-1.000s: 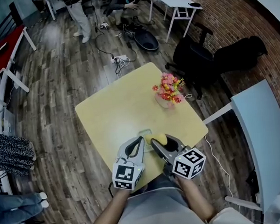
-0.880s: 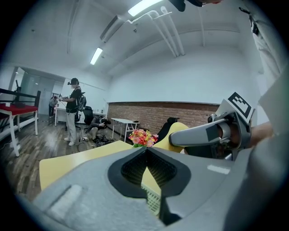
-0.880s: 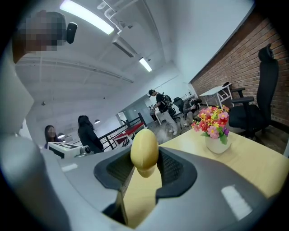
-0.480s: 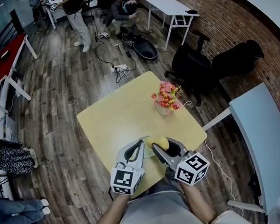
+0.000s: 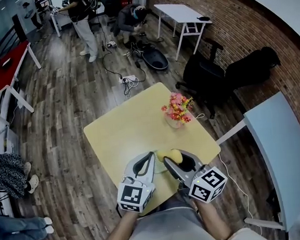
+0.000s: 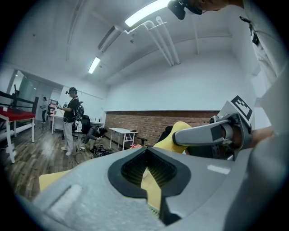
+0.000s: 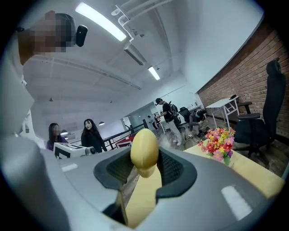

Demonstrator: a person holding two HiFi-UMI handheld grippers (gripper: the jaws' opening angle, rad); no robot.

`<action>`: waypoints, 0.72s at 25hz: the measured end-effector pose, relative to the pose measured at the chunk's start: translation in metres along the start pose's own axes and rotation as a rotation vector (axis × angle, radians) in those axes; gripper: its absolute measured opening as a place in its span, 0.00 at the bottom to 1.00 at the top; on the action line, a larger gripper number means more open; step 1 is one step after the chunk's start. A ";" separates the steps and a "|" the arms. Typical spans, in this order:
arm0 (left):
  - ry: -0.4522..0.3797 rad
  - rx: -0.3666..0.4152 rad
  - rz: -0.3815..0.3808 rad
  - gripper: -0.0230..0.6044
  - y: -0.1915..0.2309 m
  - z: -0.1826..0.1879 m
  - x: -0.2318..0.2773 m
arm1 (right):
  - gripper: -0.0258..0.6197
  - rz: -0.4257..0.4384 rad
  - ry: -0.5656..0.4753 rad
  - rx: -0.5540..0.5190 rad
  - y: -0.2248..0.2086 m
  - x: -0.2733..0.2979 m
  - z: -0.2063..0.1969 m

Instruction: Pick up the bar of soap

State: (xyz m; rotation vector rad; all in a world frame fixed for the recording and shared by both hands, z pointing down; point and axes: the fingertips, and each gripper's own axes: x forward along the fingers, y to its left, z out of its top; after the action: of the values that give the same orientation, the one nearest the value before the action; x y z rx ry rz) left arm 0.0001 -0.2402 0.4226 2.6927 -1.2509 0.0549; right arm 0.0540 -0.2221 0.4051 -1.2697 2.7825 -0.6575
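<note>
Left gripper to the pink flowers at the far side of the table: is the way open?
Probably yes. The left gripper holds nothing, and bare yellow table lies between it and the pink flowers. The right gripper, shut on the yellow bar of soap, sits beside that path, not across it.

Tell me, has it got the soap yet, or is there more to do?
Done: the right claw is closed on the yellow bar of soap. In hand: the soap looks held up off the yellow table, with the room showing behind it. The left claw holds nothing. Left: little, it seems; the pickup looks essentially complete.
</note>
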 end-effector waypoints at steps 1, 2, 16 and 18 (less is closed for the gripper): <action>-0.003 -0.001 -0.002 0.03 -0.001 0.002 0.000 | 0.28 0.001 -0.003 -0.002 0.000 -0.001 0.001; -0.005 0.000 -0.003 0.03 -0.001 0.004 0.000 | 0.28 0.002 -0.007 -0.004 0.001 -0.001 0.003; -0.063 0.014 -0.006 0.03 -0.001 0.036 -0.011 | 0.28 0.018 -0.087 -0.049 0.019 -0.007 0.033; -0.076 0.014 -0.008 0.03 0.000 0.042 -0.013 | 0.28 0.010 -0.106 -0.055 0.021 -0.009 0.040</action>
State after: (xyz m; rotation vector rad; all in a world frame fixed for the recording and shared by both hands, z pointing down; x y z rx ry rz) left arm -0.0098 -0.2375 0.3803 2.7356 -1.2660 -0.0405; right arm 0.0521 -0.2185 0.3591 -1.2589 2.7373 -0.5017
